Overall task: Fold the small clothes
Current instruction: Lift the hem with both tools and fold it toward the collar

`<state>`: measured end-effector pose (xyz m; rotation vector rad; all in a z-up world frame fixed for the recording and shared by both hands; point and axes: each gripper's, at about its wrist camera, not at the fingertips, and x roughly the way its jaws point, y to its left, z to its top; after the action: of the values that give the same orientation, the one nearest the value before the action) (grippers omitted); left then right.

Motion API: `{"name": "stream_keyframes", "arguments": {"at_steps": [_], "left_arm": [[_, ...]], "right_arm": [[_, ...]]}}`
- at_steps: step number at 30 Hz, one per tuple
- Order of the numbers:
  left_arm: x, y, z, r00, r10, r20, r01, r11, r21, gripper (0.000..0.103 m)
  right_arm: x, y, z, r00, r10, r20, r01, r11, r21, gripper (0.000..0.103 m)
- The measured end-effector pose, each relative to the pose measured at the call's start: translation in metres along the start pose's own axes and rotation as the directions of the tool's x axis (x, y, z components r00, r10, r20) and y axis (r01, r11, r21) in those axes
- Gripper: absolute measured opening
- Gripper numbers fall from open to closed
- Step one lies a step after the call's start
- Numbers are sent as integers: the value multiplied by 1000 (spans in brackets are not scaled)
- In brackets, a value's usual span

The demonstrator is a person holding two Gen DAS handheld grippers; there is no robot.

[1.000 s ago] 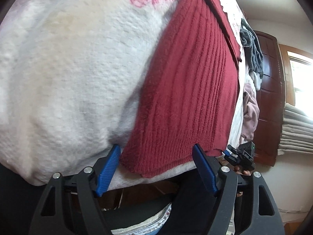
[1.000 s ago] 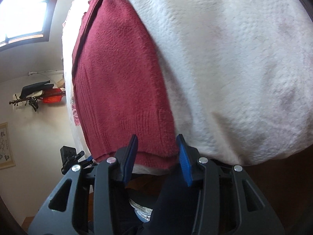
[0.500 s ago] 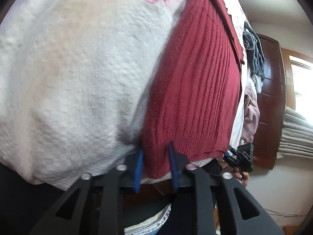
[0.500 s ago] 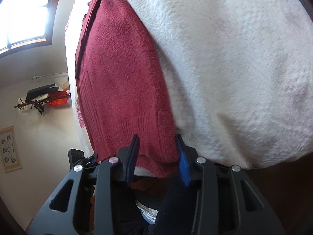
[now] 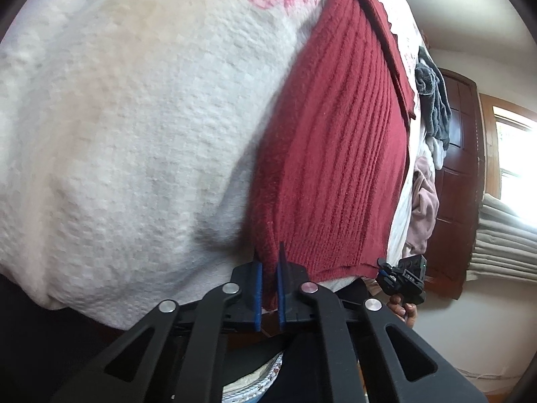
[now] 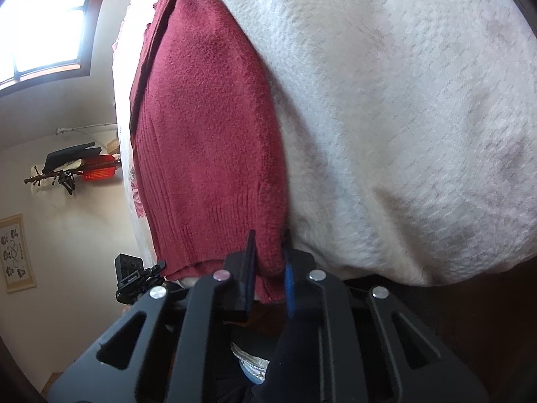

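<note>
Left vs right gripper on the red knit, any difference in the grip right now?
Left gripper jaws are nearly closed, pinching a thin edge of the red knit garment; right gripper jaws stand wider, around a thicker bunch. Left holds the ribbed side, right the plainer side. Both grip its near edge on the white bedspread.

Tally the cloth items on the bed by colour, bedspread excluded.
Red: 1, the knit garment, its near corners clamped by the left gripper and right gripper
Grey: 1
White: 1
Pink: 1
Total: 4
</note>
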<state>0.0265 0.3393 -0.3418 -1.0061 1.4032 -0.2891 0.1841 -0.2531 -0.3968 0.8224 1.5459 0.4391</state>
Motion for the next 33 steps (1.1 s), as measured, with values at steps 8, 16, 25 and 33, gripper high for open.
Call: {"name": "stream_keyframes", "arguments": {"at_steps": [8, 16, 25, 33], "left_arm": [[-22, -11, -8, 997, -63, 50, 63, 998, 5, 5], [-40, -32, -9, 990, -121, 77, 119, 992, 36, 5], [-55, -59, -7, 982, -164, 93, 157, 985, 73, 5], [-61, -64, -6, 981, -172, 94, 164, 982, 92, 5]], "right_arm": [[-16, 18, -3, 999, 34, 32, -33, 999, -31, 9], [-33, 39, -2, 995, 75, 64, -71, 995, -66, 8], [-48, 58, -1, 989, 120, 91, -112, 990, -89, 7], [-59, 70, -1, 985, 134, 110, -122, 987, -109, 5]]}}
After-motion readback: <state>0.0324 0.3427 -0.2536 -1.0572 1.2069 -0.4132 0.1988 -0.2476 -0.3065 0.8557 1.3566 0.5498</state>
